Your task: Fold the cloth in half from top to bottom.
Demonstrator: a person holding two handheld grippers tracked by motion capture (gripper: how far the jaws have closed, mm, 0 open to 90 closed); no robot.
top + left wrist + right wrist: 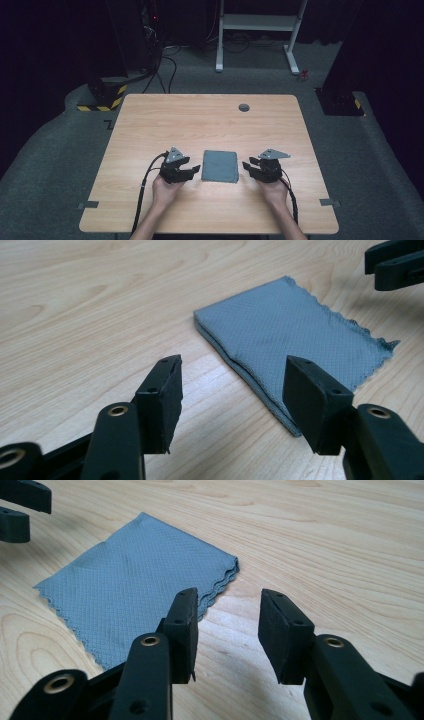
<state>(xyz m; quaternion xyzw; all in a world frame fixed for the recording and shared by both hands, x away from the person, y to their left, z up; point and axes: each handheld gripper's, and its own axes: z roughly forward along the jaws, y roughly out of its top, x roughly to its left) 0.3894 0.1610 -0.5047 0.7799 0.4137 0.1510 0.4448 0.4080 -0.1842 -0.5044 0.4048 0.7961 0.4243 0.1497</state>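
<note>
A folded grey cloth (219, 166) lay flat on the wooden table (200, 120), in the lower centre of the high view, between the two grippers and apart from both. The left gripper (186, 172) stood just to the cloth's left and the right gripper (251, 169) just to its right, each with its jaws parted and nothing between them. The fold appeared finished and the cloth set down, so the step in hand was judged to be the release. A further fold, if wanted, would call for each gripper to close on an edge again.

The left gripper view showed the cloth (295, 342) at centre right, its stacked folded edge turned toward the open left gripper (232, 390). The right gripper view showed the cloth (135, 585) at left, its scalloped hems layered at the corner beside the open right gripper (227, 630). The high view added what the other two lacked: a small dark disc (244, 107) near the table's far edge.
</note>
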